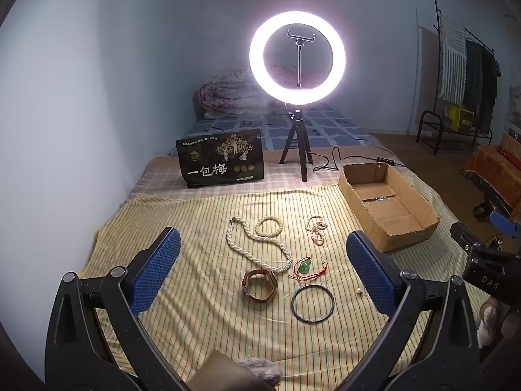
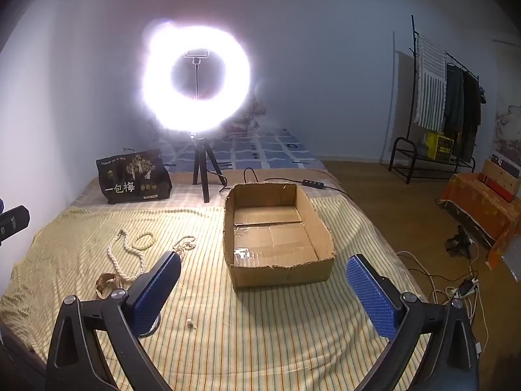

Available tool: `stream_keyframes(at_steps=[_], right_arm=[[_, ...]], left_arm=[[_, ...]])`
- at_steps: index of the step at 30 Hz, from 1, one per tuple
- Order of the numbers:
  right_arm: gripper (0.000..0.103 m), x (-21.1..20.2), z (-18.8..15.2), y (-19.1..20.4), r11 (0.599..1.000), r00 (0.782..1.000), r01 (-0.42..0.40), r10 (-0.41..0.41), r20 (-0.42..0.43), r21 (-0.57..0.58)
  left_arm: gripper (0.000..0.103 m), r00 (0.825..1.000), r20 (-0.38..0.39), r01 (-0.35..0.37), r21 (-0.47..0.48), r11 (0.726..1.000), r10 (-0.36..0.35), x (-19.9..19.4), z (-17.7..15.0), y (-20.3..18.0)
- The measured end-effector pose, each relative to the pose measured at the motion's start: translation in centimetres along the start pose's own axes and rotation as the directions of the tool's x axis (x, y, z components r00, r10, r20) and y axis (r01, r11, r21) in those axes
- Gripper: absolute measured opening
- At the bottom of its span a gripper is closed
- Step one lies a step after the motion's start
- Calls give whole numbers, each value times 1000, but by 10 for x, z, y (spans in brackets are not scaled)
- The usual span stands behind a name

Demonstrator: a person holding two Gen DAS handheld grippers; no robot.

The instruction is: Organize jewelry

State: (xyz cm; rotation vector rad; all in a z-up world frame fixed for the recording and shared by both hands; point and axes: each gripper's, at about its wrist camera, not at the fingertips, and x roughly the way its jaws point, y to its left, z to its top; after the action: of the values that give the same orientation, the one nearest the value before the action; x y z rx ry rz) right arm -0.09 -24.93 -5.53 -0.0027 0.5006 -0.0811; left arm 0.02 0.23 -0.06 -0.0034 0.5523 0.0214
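2 grippers hover spread and empty over jewelry on a striped cloth (image 1: pixel 202 319).
Judgement: left gripper (image 1: pixel 260 273) should descend straight onto the watch (image 1: pixel 259 284); right gripper (image 2: pixel 263 296) faces the cardboard box (image 2: pixel 322 228).

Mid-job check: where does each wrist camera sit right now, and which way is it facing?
Left wrist: on the left tool, open, looking down the bed over the pearl necklace and dark bangle.
Right wrist: on the right tool, open, facing the cardboard box.
Shared: box, necklace, ring light, black snack bag.
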Motion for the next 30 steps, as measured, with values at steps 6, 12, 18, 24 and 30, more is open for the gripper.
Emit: stream_keyframes(at_steps=[6, 12, 18, 24, 30], right_arm=[[103, -2, 1, 1, 1000, 1000, -5, 5, 3, -5], [103, -5, 3, 4, 1000, 1000, 12, -12, 9, -17], [103, -5, 4, 2, 1000, 1000, 7, -7, 10, -17], [103, -6, 5, 3, 1000, 1000, 4, -4, 14, -22], [103, -6, 5, 3, 1000, 1000, 1, -1, 13, -21]], left_arm=[[103, 1000, 13, -5, 36, 999, 4, -3, -3, -6], [103, 1000, 10, -1, 33, 999, 1, -3, -4, -8], [103, 1000, 8, 5, 21, 1000, -5, -1, -2, -3], [103, 1000, 10, 6, 25, 1000, -6, -1, 0, -2], [103, 1000, 12, 4, 22, 1000, -5, -6, 5, -4]])
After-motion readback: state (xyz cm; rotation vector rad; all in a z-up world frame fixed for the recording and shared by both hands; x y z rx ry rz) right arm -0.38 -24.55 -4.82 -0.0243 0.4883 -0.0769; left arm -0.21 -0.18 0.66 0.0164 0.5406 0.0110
